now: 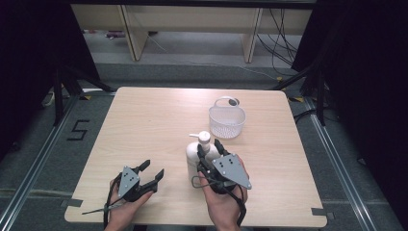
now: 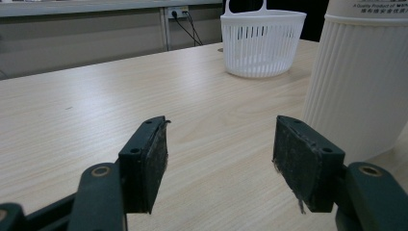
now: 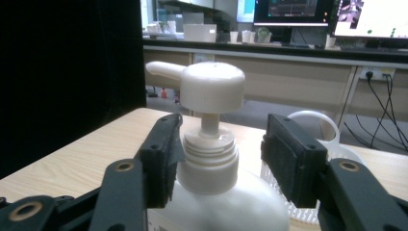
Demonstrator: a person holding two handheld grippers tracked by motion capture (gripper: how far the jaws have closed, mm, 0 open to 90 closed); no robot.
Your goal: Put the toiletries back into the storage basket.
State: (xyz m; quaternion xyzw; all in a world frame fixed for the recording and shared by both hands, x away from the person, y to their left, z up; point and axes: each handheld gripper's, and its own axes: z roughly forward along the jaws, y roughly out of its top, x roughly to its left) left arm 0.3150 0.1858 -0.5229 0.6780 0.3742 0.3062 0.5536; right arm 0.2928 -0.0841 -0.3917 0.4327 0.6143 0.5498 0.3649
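Nearest the person's edge of the desk (image 1: 144, 120), two hands come in from below, each carrying a claw. The left claw (image 1: 150, 177) sits low over the near left part of the desk, jaws spread wide with bare wood between them; in the left gripper view its pads (image 2: 154, 163) stand well apart, nothing touching either one. The right claw (image 1: 211, 150) is held just to the right of it, the right hand (image 1: 222, 202) wrapped under its body, a grey three-cornered plate on top. Its jaws straddle the neck of a white pump bottle (image 1: 198, 150). In the right gripper view the left pad (image 3: 166, 161) lies against the threaded collar of the bottle, or nearly so; the right pad stands clear of it with a visible gap, so the claw is partly open around the neck and not pinching. The bottle stands upright near the middle of the desk, pump head on top, spout pointing to the left in the high view. Beyond it, a little to the right and apart from it, sits a white slotted basket (image 1: 227, 122) with a loop handle on its far side. Past the desk's far edge, grey floor and pale wooden furniture legs.
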